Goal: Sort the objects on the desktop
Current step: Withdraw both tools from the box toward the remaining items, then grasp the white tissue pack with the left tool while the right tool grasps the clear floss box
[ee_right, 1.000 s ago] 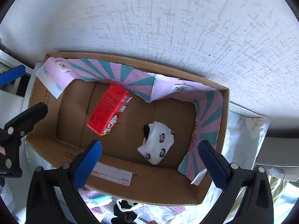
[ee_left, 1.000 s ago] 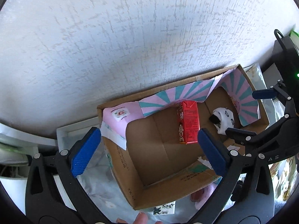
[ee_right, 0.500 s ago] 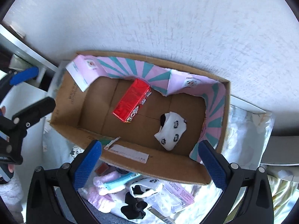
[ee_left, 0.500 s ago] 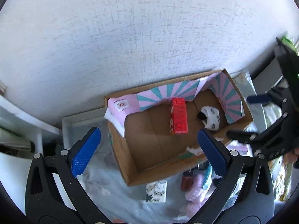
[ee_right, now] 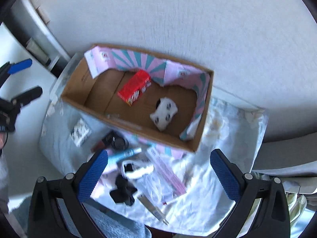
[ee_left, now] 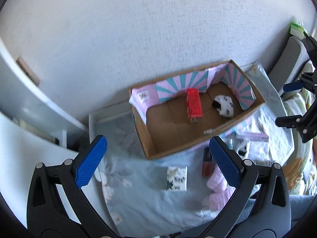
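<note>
I look down on the pale flowered cloth (ee_right: 227, 138) spread over the desk, and on it the cardboard box (ee_left: 150, 144) with its pink-and-teal lining, pushed back against the wall. Inside the box lie a red carton (ee_left: 193, 105) and a white spotted sock (ee_right: 164, 116), so I judge two things are sorted and the loose pile in front of the box is what remains. My left gripper (ee_left: 156, 163) is spread wide and carries nothing; my right gripper (ee_right: 158, 175) is just as wide and just as bare. The pile sits just below the right one: a pink flat packet (ee_right: 168, 173) with its long axis running diagonally away from the box, a black-and-white sock (ee_right: 126, 180) near the left finger, a blue tube (ee_right: 123, 154) lying crosswise, and a dark round jar (ee_right: 118, 142). Nearer my left gripper lie a small patterned box (ee_left: 177, 178), a dark red tube (ee_left: 207, 163) pointing at the box wall, and a fluffy pink thing (ee_left: 215, 188), partly hidden by the right finger. I think the right side is better placed for the sock.
</note>
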A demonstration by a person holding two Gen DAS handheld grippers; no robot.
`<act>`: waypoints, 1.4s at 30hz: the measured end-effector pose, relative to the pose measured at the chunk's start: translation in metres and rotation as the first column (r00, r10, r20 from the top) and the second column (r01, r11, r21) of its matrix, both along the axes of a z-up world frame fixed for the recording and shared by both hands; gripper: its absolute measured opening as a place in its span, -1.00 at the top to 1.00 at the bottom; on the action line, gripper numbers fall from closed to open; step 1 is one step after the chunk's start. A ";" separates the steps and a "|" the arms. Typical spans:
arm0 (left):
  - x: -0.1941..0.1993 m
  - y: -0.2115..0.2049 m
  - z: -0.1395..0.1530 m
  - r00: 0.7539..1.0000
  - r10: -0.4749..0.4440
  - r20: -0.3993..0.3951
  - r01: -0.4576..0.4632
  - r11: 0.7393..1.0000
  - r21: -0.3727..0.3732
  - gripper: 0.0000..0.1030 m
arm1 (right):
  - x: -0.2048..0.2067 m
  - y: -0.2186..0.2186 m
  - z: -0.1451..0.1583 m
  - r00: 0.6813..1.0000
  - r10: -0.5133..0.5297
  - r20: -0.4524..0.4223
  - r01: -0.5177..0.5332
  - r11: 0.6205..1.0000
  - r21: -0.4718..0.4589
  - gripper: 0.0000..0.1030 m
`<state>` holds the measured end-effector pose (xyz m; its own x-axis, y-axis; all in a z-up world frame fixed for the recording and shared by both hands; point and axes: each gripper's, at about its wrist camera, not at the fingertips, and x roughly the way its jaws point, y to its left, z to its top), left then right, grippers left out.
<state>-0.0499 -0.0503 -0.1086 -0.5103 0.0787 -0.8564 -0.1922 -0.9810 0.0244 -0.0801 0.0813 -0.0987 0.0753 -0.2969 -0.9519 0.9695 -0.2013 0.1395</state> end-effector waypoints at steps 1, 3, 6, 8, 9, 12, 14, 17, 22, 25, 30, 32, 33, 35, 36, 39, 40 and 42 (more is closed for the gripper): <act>0.006 -0.003 -0.002 1.000 0.004 0.005 -0.004 1.000 0.005 -1.00 | 0.000 0.006 -0.002 1.000 0.001 0.005 -0.001 1.000 0.001 -0.99; 0.015 -0.008 -0.008 1.000 0.014 0.017 -0.014 1.000 0.007 -1.00 | 0.002 0.021 -0.006 1.000 0.018 0.007 -0.018 1.000 -0.006 -0.99; 0.027 -0.012 -0.023 0.999 0.011 0.037 -0.011 1.000 -0.003 -1.00 | 0.007 0.042 -0.014 0.999 0.033 -0.002 -0.033 0.999 -0.015 -0.99; 0.033 -0.012 -0.035 0.999 0.006 0.054 -0.006 1.000 -0.007 -1.00 | 0.012 0.052 -0.022 0.998 0.059 0.004 -0.059 0.998 -0.018 -0.99; 0.036 -0.012 -0.042 0.998 0.002 0.067 -0.002 1.000 -0.006 -1.00 | 0.014 0.057 -0.028 0.997 0.075 0.009 -0.075 0.997 -0.013 -0.99; 0.044 -0.011 -0.065 0.995 -0.012 0.096 0.008 0.999 0.037 -1.00 | 0.023 0.068 -0.044 0.992 0.117 0.042 -0.117 0.993 0.003 -0.99; 0.046 -0.008 -0.081 0.993 -0.019 0.120 0.014 0.999 0.047 -0.99 | 0.030 0.072 -0.056 0.987 0.146 0.068 -0.147 0.989 0.005 -0.99; 0.049 -0.002 -0.102 0.989 -0.028 0.145 0.023 0.999 0.036 -0.99 | 0.040 0.074 -0.072 0.981 0.178 0.074 -0.180 0.983 0.027 -0.97; 0.047 0.004 -0.125 0.983 -0.031 0.180 0.025 0.999 0.035 -0.99 | 0.042 0.071 -0.094 0.979 0.169 0.113 -0.175 0.984 0.046 -0.86; 0.045 0.004 -0.132 0.983 -0.030 0.180 0.024 0.999 0.036 -0.97 | 0.039 0.070 -0.102 0.976 0.159 0.149 -0.167 0.985 0.040 -0.76; 0.040 0.007 -0.141 0.982 -0.039 0.186 0.029 0.998 0.055 -0.87 | 0.038 0.069 -0.118 0.969 0.184 0.165 -0.197 0.978 0.066 -0.60; 0.038 0.009 -0.143 0.981 -0.038 0.189 0.030 0.998 0.048 -0.82 | 0.037 0.068 -0.125 0.968 0.185 0.169 -0.200 0.977 0.078 -0.54; 0.037 0.010 -0.145 0.980 -0.039 0.193 0.031 0.998 0.046 -0.80 | 0.037 0.068 -0.128 0.965 0.188 0.181 -0.205 0.976 0.079 -0.49; 0.035 0.011 -0.149 0.979 -0.042 0.200 0.034 0.998 0.046 -0.73 | 0.035 0.069 -0.131 0.960 0.186 0.208 -0.206 0.975 0.081 -0.43; 0.034 0.012 -0.151 0.978 -0.043 0.206 0.034 0.998 0.047 -0.69 | 0.034 0.069 -0.133 0.957 0.187 0.221 -0.209 0.975 0.081 -0.43; 0.031 0.014 -0.157 0.974 -0.044 0.222 0.034 0.998 0.048 -0.53 | 0.033 0.069 -0.135 0.953 0.194 0.232 -0.216 0.973 0.076 -0.42; 0.030 0.014 -0.158 0.974 -0.044 0.224 0.035 0.998 0.045 -0.49 | 0.032 0.068 -0.136 0.952 0.196 0.235 -0.219 0.973 0.076 -0.42; 0.028 0.015 -0.162 0.972 -0.041 0.230 0.033 0.999 0.040 -0.44 | 0.032 0.067 -0.138 0.950 0.203 0.238 -0.227 0.971 0.080 -0.42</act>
